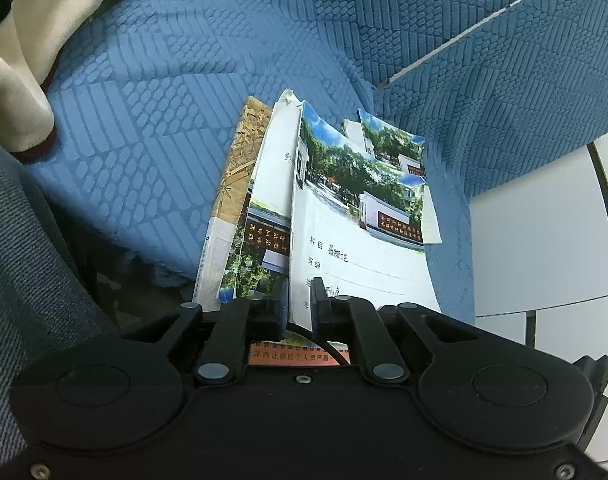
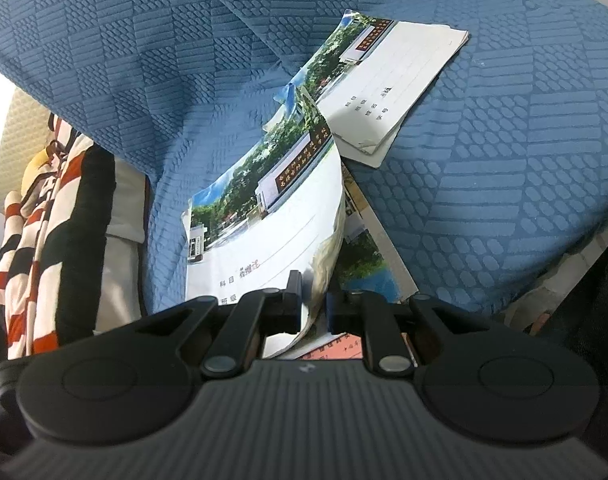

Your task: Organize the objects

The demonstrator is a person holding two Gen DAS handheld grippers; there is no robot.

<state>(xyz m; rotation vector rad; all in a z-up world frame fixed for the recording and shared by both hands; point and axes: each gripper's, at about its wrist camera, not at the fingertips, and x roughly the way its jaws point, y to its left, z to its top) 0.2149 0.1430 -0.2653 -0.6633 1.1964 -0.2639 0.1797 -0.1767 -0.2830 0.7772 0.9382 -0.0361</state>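
A thin notebook [image 1: 356, 240] with a white cover and a photo of trees and a gate stands on edge over the blue sofa seat. My left gripper [image 1: 299, 306] is shut on its near edge. Beside it on the left lean a second photo-cover notebook [image 1: 269, 200] and a brown patterned book [image 1: 239, 168]. In the right wrist view my right gripper [image 2: 314, 308] is shut on the curled near edge of the same kind of notebook [image 2: 263, 216]. Another book [image 2: 368, 248] lies under it. One more notebook [image 2: 392, 84] lies flat farther back; it also shows as the notebook [image 1: 396, 148] behind the held one.
The blue textured sofa cover [image 1: 163, 100] spreads under everything, with a backrest cushion [image 1: 524, 80] at right. Cream cloth [image 1: 19, 92] and grey fabric [image 1: 19, 260] sit at left. A striped red, white and black garment [image 2: 43, 208] lies left of the seat. A white surface [image 1: 544, 220] lies right.
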